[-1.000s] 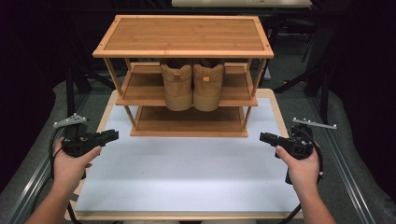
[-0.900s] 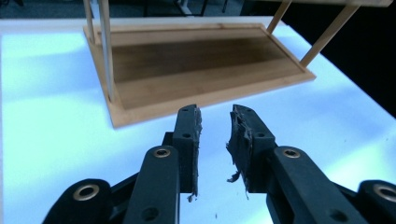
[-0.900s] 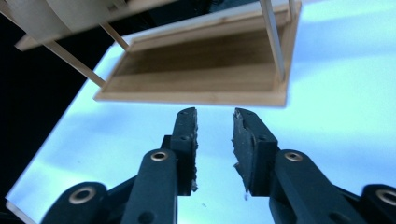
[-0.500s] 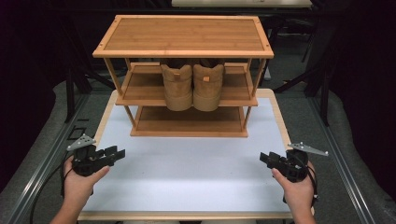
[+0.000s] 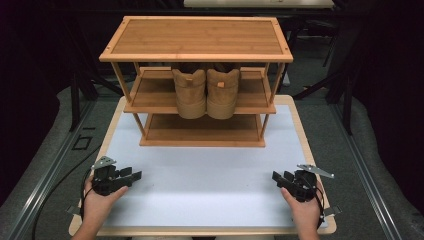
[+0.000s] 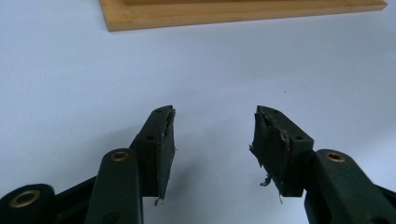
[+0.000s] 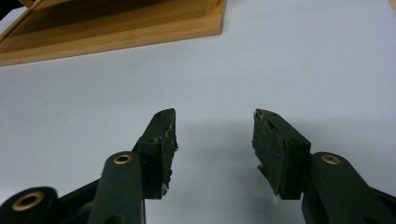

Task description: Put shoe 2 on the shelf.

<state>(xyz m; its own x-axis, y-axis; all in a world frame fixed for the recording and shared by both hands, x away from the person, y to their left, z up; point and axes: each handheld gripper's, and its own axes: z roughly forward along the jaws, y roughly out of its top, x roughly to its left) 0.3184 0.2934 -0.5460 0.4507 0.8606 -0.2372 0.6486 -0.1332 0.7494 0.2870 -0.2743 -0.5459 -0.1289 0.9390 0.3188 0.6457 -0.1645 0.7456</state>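
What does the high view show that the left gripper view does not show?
High view: the whole rack, two boots on its middle shelf, both hands, and the right gripper.
Left gripper view: close up, the left gripper with worn pads, open and empty.
Both: the white table and the rack's bottom board.

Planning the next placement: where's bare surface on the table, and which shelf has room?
Free: the white table top between the left gripper and right gripper, both open and empty, up to the three-tier bamboo shoe rack. Its top and bottom tiers are bare. Crowded: the middle tier's centre, taken by the pair of tan boots.
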